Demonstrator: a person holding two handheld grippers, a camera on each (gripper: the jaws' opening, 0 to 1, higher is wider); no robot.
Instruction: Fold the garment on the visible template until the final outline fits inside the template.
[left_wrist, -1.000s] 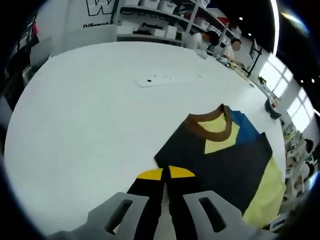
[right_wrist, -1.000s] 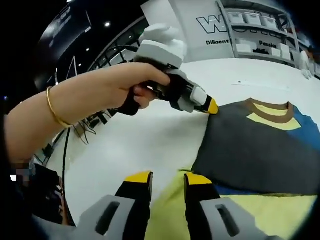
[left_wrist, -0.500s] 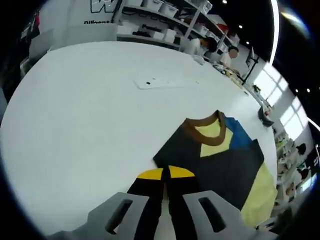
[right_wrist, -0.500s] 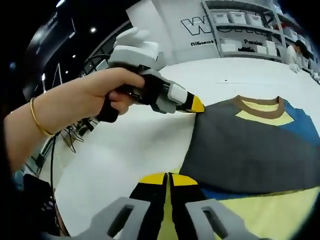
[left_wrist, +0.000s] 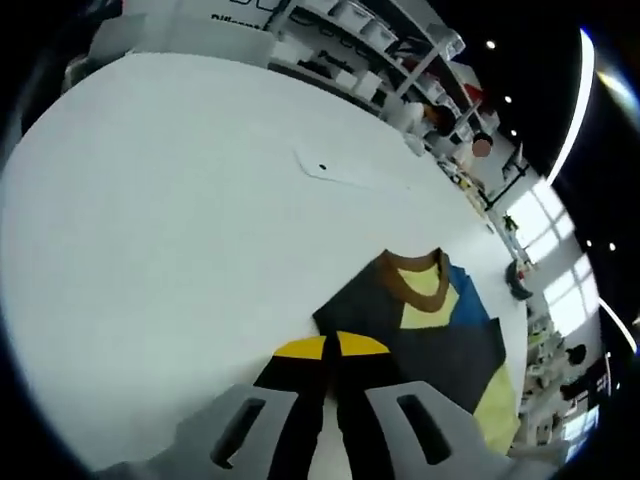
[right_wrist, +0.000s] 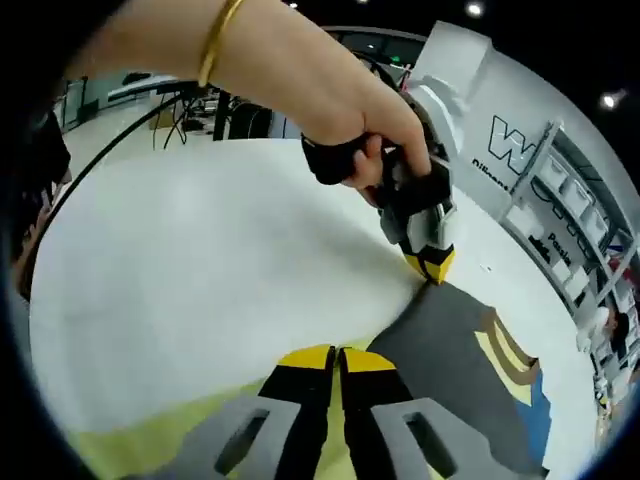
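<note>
In the left gripper view, the left gripper (left_wrist: 331, 347) rises from the bottom centre with its yellow-tipped jaws pressed together on the near corner of the garment (left_wrist: 425, 335). That garment, one dark shirt with a brown collar, a yellow chest panel, a blue patch and a pale yellow part at its lower right edge, lies flat in the lower middle to lower right of the frame on a white table (left_wrist: 150, 220). Farther up, just right of centre, one thin pale sheet with a dark dot (left_wrist: 345, 170) lies on the table, well apart from the garment. Along the top, shelves (left_wrist: 350, 40) carry white bins; what is in them is too small to tell.

In the right gripper view, a hand (right_wrist: 345, 110) with one gold bangle (right_wrist: 222, 38) on the wrist reaches from the upper left to centre and grips the left gripper (right_wrist: 432, 265), whose closed yellow tips touch the grey garment's far corner. At the bottom centre the right gripper (right_wrist: 337, 358) has its jaws closed, tips meeting on pale yellow fabric. The garment (right_wrist: 460, 370) spreads from the bottom of the frame to the lower right, collar toward the right. At the far right, shelves (right_wrist: 575, 230) hold white bins, contents not discernible.
</note>
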